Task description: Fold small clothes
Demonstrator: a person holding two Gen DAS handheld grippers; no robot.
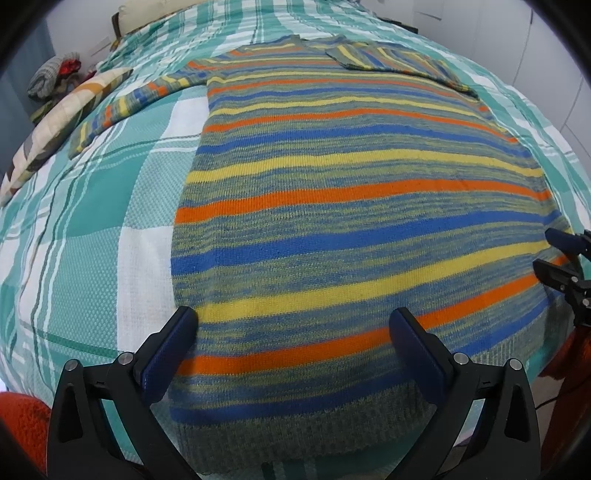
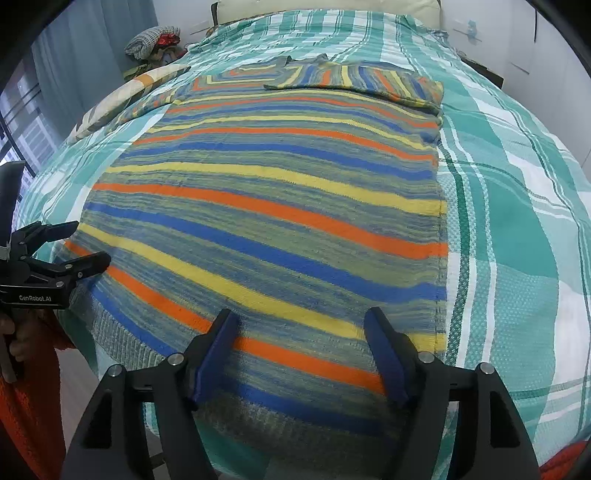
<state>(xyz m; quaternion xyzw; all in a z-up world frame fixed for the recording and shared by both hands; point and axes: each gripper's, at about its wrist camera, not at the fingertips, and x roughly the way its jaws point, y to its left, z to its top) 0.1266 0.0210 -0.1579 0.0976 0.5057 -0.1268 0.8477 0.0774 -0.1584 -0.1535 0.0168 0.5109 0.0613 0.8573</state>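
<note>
A knit sweater [image 1: 351, 206] [image 2: 266, 206] striped in blue, yellow, orange and grey-green lies flat on the bed, its hem nearest me. One sleeve [image 2: 354, 79] is folded across the chest. The other sleeve [image 1: 122, 107] stretches out to the left. My left gripper [image 1: 294, 315] is open above the hem's left part, and the cloth lies under its fingers, not pinched. My right gripper [image 2: 301, 315] is open over the hem's right part, near the sweater's side edge. Each gripper also shows at the edge of the other's view: the right gripper [image 1: 546, 249] and the left gripper [image 2: 92, 240].
A teal and white plaid bedspread [image 1: 92, 221] [image 2: 517, 206] covers the bed. A patterned pillow [image 1: 62, 118] and a heap of clothes [image 1: 55, 74] lie at the far left. A cream pillow [image 2: 325, 9] sits at the head. The person's orange sleeve [image 2: 22, 387] is near the bed's front edge.
</note>
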